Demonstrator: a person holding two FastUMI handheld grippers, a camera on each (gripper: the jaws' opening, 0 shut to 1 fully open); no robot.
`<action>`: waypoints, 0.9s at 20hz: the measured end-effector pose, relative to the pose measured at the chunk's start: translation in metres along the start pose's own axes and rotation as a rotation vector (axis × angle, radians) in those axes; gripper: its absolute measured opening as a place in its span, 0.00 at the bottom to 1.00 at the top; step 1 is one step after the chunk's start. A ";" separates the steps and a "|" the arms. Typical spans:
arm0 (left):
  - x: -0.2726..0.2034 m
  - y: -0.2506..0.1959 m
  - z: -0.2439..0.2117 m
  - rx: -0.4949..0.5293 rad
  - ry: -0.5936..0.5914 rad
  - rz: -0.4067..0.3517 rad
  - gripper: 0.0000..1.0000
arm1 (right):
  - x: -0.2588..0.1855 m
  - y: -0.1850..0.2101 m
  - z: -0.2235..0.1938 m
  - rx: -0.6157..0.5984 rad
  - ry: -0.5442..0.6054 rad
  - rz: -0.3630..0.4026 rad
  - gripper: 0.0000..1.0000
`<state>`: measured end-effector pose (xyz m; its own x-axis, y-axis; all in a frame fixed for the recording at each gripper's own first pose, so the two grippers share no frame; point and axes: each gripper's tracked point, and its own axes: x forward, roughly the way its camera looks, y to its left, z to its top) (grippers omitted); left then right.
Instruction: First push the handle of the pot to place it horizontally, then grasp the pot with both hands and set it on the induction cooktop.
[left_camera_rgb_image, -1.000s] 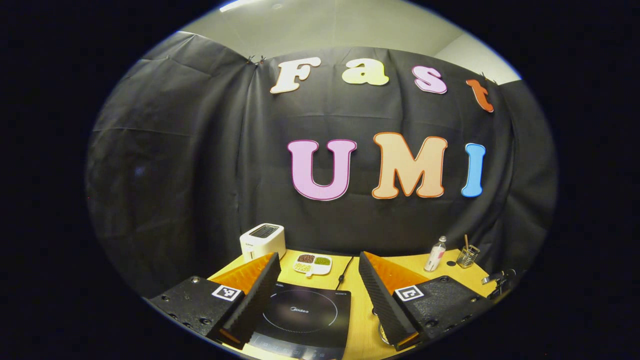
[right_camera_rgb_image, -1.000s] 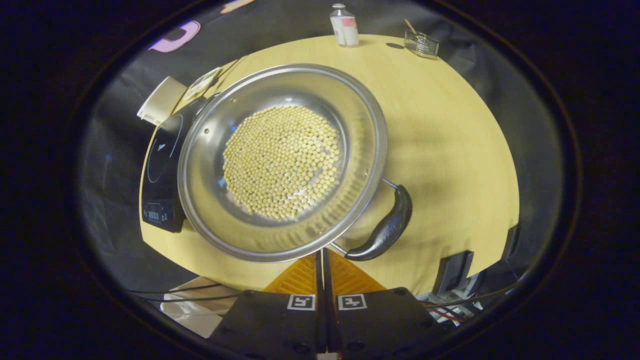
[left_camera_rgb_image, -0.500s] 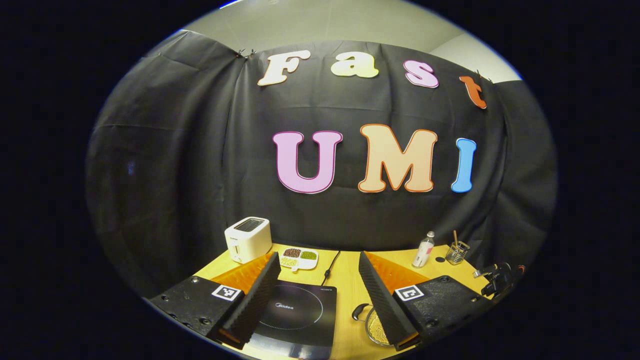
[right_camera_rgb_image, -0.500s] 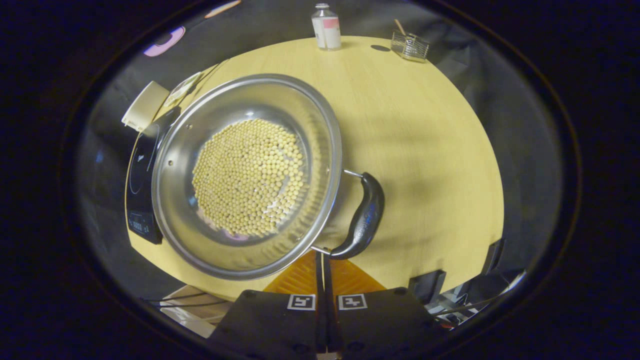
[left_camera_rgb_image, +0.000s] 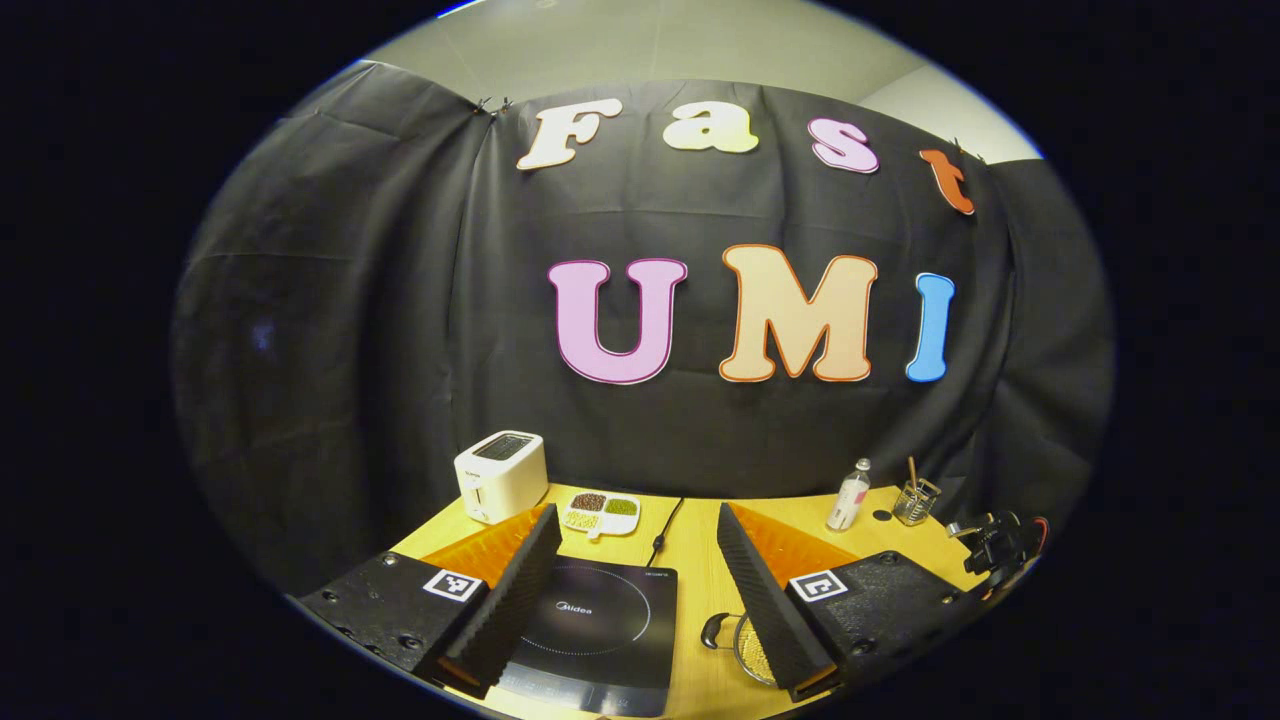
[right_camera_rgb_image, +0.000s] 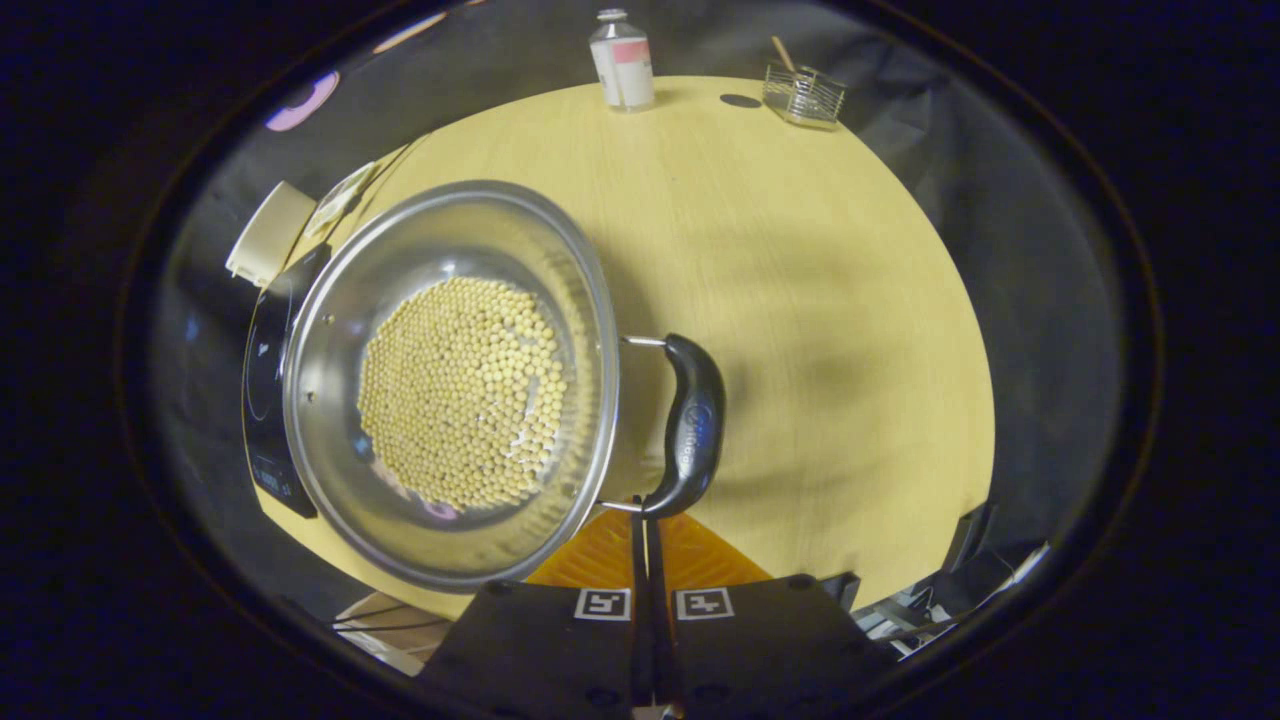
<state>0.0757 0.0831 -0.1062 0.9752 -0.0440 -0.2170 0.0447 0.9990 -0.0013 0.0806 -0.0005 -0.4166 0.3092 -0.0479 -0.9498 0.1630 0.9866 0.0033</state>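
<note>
The right gripper (right_camera_rgb_image: 645, 505) has its fingers pinched together with nothing between them, and the joined tips sit right at the near end of the pot's handle (right_camera_rgb_image: 693, 425), so it looks like it's nudging, not grabbing. The pot (right_camera_rgb_image: 450, 380) is steel, full of pale round beans (right_camera_rgb_image: 460, 390), and sits near the front edge of the table (right_camera_rgb_image: 820, 300), with its far-left side overlapping or just beside the cooktop (right_camera_rgb_image: 262, 400); I can't tell if it touches. The left gripper (left_camera_rgb_image: 635, 560) is spread wide and holding nothing, hanging over the cooktop (left_camera_rgb_image: 600, 625) at the table's front left, with the pot and its other handle peeking out by its right finger. What could go wrong: the closed tips only catch the very end of the handle, so they could slip off, or a hard shove could slide the whole pot toward the front edge or slosh beans around. Also the rim is close to the cooktop, so a swing could knock it. As for direction, in the right gripper view the handle's long axis runs roughly away from the gripper toward the back edge, on the pot's right side. Back edge has a bottle (right_camera_rgb_image: 620, 60) and a holder (right_camera_rgb_image: 805, 93), well clear.
</note>
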 end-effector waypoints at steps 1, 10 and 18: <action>-0.001 0.000 -0.001 -0.002 0.004 -0.002 0.96 | 0.001 -0.002 0.005 -0.002 -0.009 -0.004 0.02; -0.014 0.021 -0.004 -0.016 0.003 0.059 0.96 | 0.004 -0.012 0.043 -0.004 -0.048 -0.005 0.04; -0.019 0.041 -0.023 -0.049 0.055 0.133 0.96 | 0.003 -0.012 0.051 -0.035 -0.039 0.005 0.00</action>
<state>0.0544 0.1252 -0.1247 0.9585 0.0883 -0.2711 -0.0962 0.9952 -0.0160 0.1271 -0.0205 -0.4040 0.3460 -0.0486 -0.9370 0.1293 0.9916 -0.0037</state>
